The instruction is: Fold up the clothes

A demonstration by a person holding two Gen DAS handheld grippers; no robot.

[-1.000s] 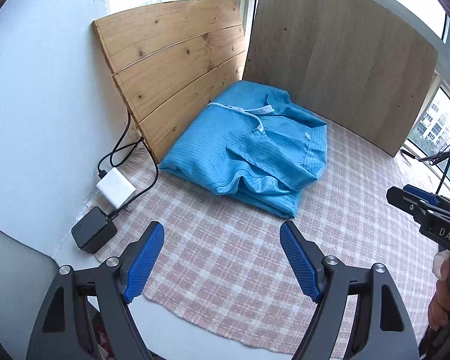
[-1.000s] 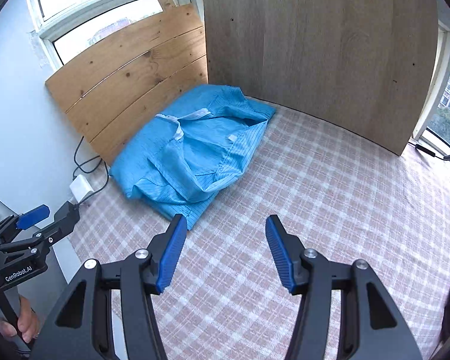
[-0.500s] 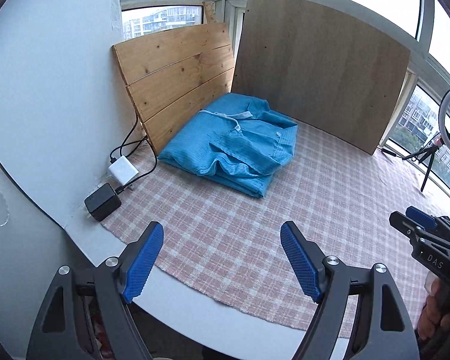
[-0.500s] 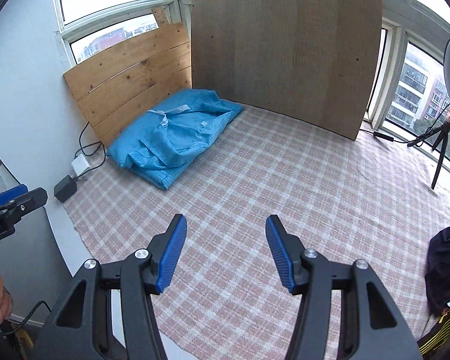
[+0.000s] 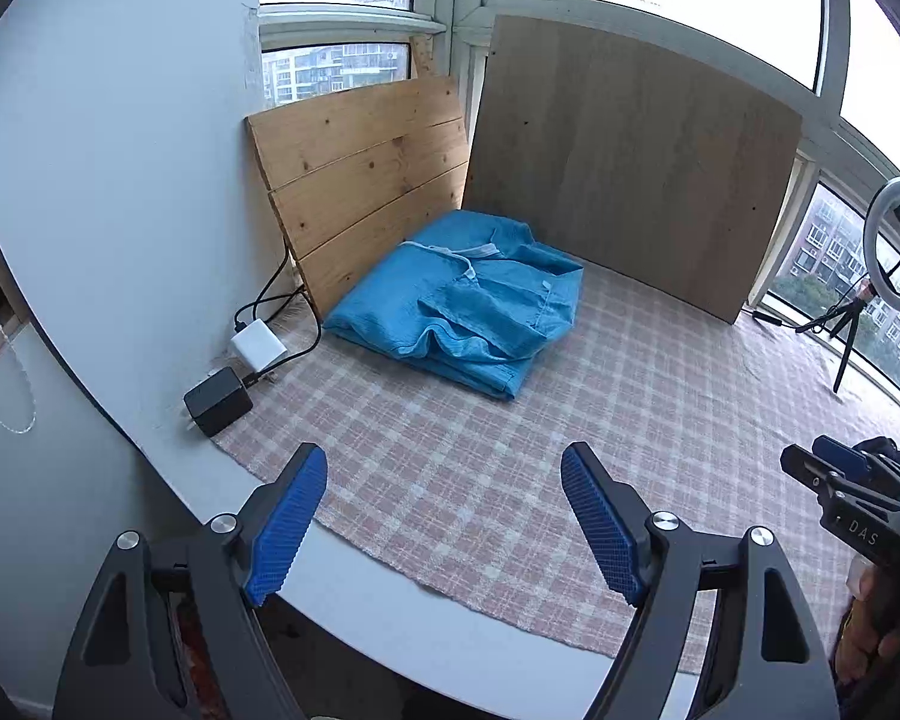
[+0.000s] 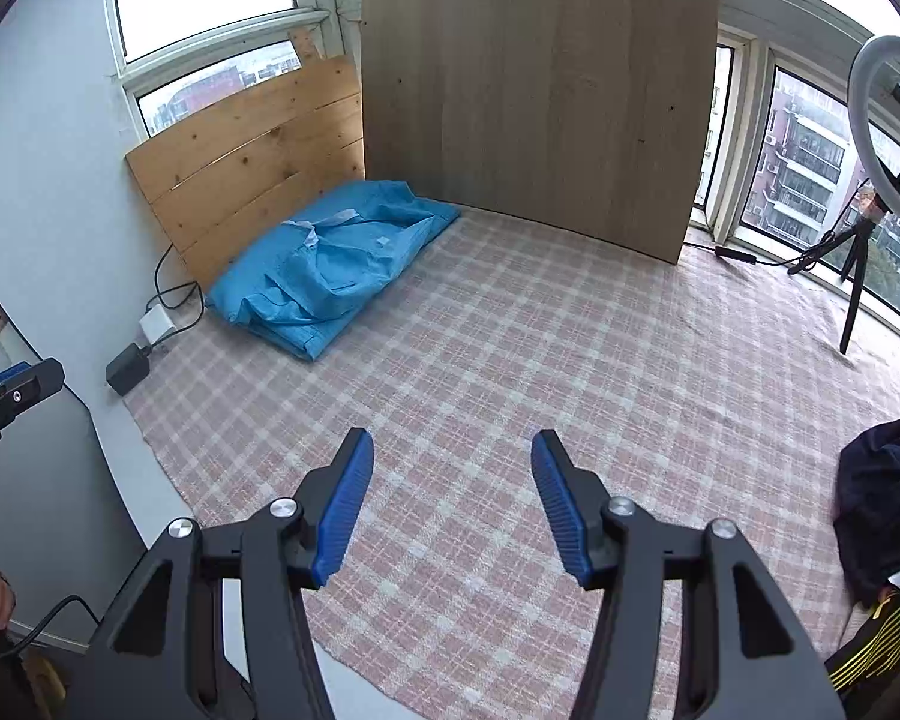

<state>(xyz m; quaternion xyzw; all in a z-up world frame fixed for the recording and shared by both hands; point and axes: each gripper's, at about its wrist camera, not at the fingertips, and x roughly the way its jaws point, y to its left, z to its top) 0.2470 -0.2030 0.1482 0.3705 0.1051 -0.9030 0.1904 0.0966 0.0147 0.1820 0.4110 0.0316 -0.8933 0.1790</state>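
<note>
A folded blue shirt (image 5: 468, 306) lies at the far left corner of the checked cloth (image 5: 510, 468), against the wooden boards; it also shows in the right wrist view (image 6: 330, 264). My left gripper (image 5: 444, 516) is open and empty, held over the cloth's near edge, well short of the shirt. My right gripper (image 6: 453, 501) is open and empty above the middle of the cloth (image 6: 540, 372). A pile of dark clothes (image 6: 882, 504) sits at the right edge. The right gripper's body shows at the right of the left wrist view (image 5: 852, 498).
A pine board (image 5: 360, 180) and a grey-brown board (image 5: 630, 168) stand at the back. A white charger (image 5: 258, 345) and a black adapter (image 5: 219, 399) with cables lie left of the cloth. A ring light on a tripod (image 6: 876, 138) stands at the right by the windows.
Both grippers have pulled back and up from the shirt, so it looks smaller and farther. Both stayed open. The dark clothes pile has come into the right wrist view.
</note>
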